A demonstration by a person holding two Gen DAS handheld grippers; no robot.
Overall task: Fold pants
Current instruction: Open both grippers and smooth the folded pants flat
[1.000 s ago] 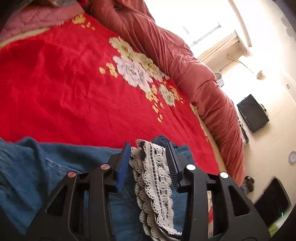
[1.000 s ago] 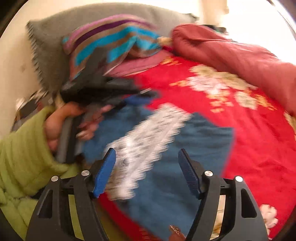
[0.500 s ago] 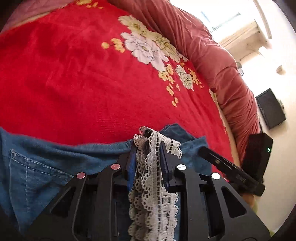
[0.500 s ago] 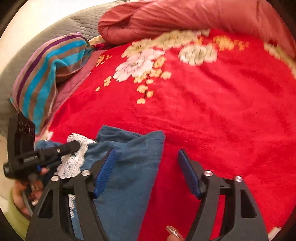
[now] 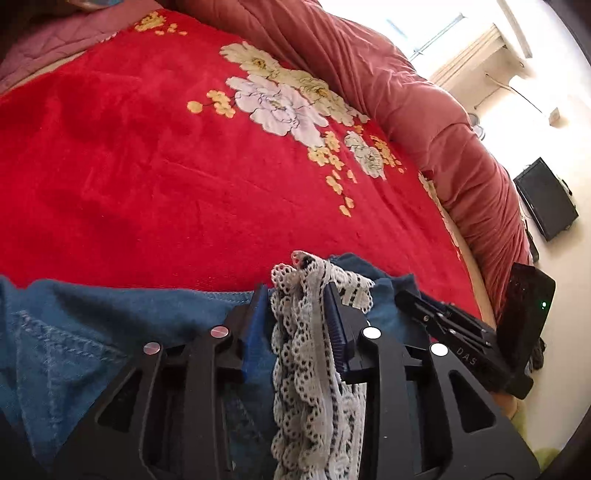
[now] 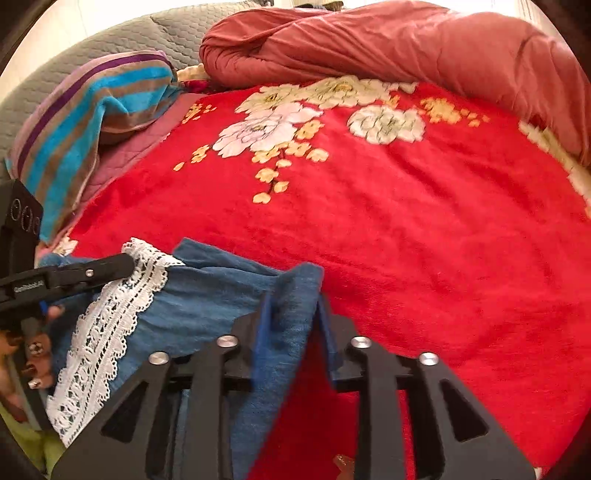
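Blue denim pants (image 5: 92, 332) with a white lace hem (image 5: 314, 354) lie at the near edge of a red flowered blanket (image 5: 166, 177). My left gripper (image 5: 295, 306) is shut on the lace hem. In the right wrist view my right gripper (image 6: 291, 306) is shut on a corner of the denim leg (image 6: 207, 291), beside the lace hem (image 6: 110, 325). The left gripper (image 6: 125, 264) shows there at the left, holding the lace. The right gripper's body (image 5: 461, 343) shows at the right of the left wrist view.
A rolled dusty-red quilt (image 6: 406, 48) runs along the far side of the bed. A striped pillow (image 6: 92, 107) and a grey headboard (image 6: 110, 33) are at the left. A dark screen (image 5: 546, 199) stands on the floor beyond the bed.
My left gripper closed on the lace hem. My right gripper swung over to the denim corner and closed on it.
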